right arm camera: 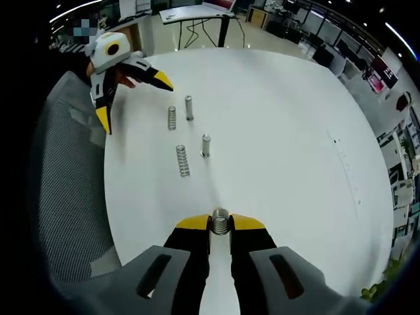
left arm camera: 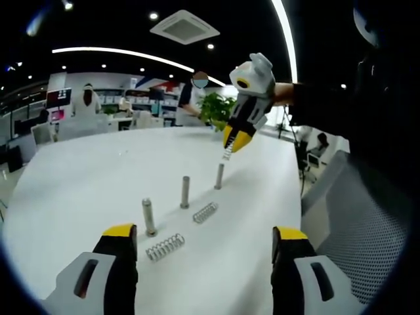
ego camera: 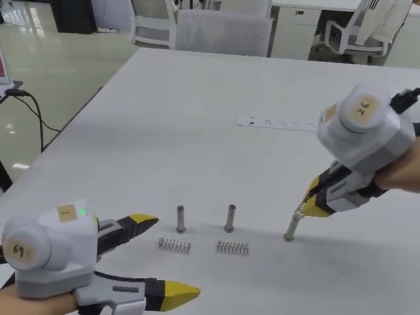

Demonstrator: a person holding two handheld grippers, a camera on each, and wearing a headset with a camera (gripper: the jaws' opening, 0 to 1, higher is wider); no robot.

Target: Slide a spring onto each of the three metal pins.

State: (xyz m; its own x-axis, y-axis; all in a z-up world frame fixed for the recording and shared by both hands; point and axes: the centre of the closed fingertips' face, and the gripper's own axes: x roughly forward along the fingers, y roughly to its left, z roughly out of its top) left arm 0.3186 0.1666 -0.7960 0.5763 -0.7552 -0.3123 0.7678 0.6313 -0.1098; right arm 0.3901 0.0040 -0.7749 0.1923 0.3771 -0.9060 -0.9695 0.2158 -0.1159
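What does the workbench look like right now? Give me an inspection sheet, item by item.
Surface: white table, flat.
Job's things: left pin, middle pin and right pin stand upright in a row. The left spring and the middle spring lie flat in front of the first two. The third spring is at the right pin's top.
Clutter: white power strip farther back on the table.
Grippers: left gripper open, holding nothing; right gripper shut on the third spring.
Cables: black cable beyond the table's left edge.
Surroundings: office chairs past the table; shiny floor.
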